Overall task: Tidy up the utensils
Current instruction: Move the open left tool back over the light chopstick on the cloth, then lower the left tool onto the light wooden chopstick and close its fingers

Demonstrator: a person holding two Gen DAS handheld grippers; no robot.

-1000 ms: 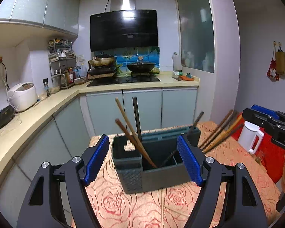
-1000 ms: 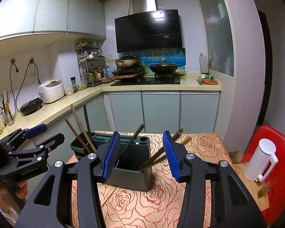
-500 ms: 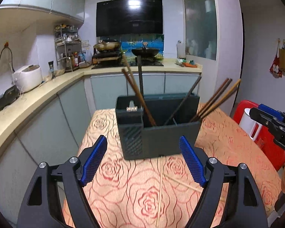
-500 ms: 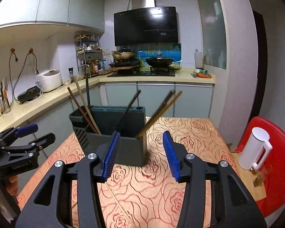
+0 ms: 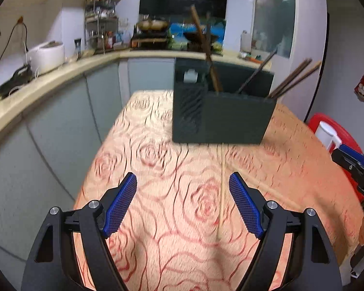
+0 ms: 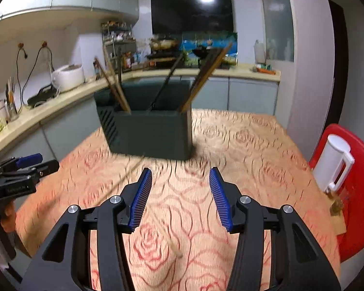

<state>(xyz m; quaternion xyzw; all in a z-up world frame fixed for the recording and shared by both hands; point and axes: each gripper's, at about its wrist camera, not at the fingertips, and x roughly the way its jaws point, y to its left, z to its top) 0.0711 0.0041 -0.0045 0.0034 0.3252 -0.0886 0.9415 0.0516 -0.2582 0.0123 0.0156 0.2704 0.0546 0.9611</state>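
Note:
A dark grey utensil holder (image 5: 230, 118) (image 6: 153, 133) stands on the rose-patterned table, with several brown and black chopsticks (image 6: 201, 80) leaning in its compartments. A pale loose chopstick (image 5: 221, 189) lies flat on the cloth in front of it, and a second one (image 6: 174, 247) lies nearer the right side. My left gripper (image 5: 182, 186) hovers low over the cloth, open, with the first chopstick lying below, near its right finger. My right gripper (image 6: 179, 177) has its jaws opening and nothing between them. Each gripper shows at the edge of the other's view.
A white kettle (image 6: 335, 162) sits on a red stool (image 6: 361, 194) right of the table. The table's left edge (image 5: 97, 157) drops toward grey cabinets. A counter with a rice cooker (image 6: 69, 76) runs along the left wall.
Both grippers have sunk toward the table and drawn back from the holder, which now sits higher and farther off. The loose chopsticks on the cloth have come into view.

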